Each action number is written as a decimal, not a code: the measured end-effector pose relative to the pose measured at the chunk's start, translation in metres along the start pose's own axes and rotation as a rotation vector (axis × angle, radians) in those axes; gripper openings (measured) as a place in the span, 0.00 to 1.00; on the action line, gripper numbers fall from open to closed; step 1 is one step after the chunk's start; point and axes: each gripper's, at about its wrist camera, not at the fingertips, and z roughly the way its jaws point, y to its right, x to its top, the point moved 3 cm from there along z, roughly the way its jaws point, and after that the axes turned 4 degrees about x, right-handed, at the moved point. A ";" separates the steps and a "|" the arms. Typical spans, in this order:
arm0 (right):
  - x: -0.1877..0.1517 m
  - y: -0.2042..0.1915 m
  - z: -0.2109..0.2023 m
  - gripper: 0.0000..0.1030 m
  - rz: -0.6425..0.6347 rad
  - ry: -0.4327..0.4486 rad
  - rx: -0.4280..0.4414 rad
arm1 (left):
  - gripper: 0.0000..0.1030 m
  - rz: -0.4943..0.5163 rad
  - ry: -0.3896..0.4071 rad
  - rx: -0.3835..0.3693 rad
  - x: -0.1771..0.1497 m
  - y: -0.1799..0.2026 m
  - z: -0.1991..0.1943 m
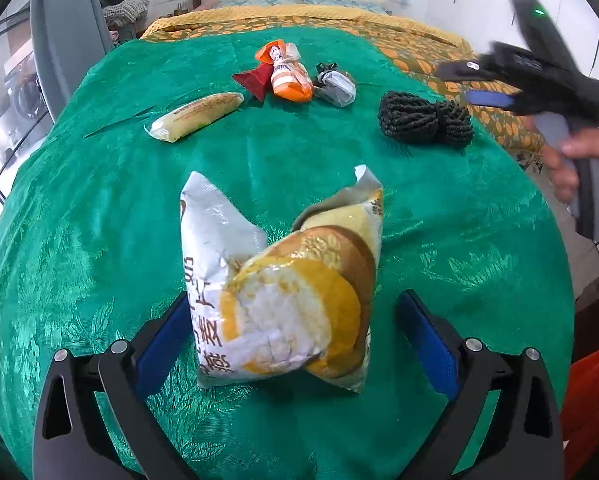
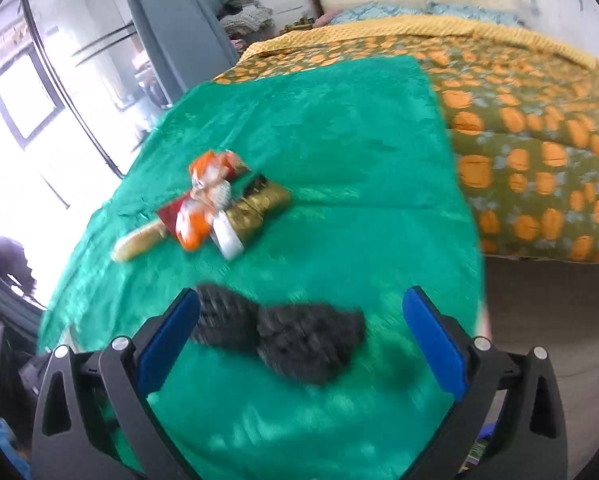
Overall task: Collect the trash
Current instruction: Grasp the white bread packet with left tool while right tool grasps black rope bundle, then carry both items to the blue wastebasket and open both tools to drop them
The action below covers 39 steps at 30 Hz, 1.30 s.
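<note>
Green brocade cloth covers the near end of a bed, its orange-patterned quilt running back toward the pillows, and the litter lies scattered across it. Nearest sits a crumpled snack bag printed with round cakes, standing between the wide-spread blue fingers of the left gripper; the left pad looks to be at the bag's edge, the right pad clear of it, nothing pinched. Farther back lie a pale long wrapper, an orange packet beside a red scrap, and a grey-and-white wrapper. A dark bundle of cord rests off to the right, framed by the right gripper, whose fingers also stand fully apart and empty in a motion-blurred view. A hand grips its handle.

Judged from here, the bag looks set down on a gathering spot. A clean pick of the cord would want the right gripper centred over the bundle's narrow waist, lowered until both pads straddle it, then closed firmly, since loose coils may slip or trail.
</note>
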 end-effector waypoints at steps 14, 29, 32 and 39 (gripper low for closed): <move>-0.058 -0.067 -0.027 0.95 -0.294 -0.265 0.069 | 0.95 -0.060 0.007 -0.040 0.002 -0.011 -0.010; -0.026 -0.026 0.024 0.47 0.068 -0.209 -0.208 | 0.94 -0.108 0.050 -0.011 0.006 -0.025 -0.015; -0.030 -0.033 0.017 0.40 0.026 -0.189 -0.198 | 0.79 -0.120 0.042 -0.041 0.005 -0.025 -0.014; -0.055 -0.049 -0.040 0.39 -0.089 -0.138 -0.122 | 0.48 -0.097 0.066 -0.053 0.008 -0.014 -0.018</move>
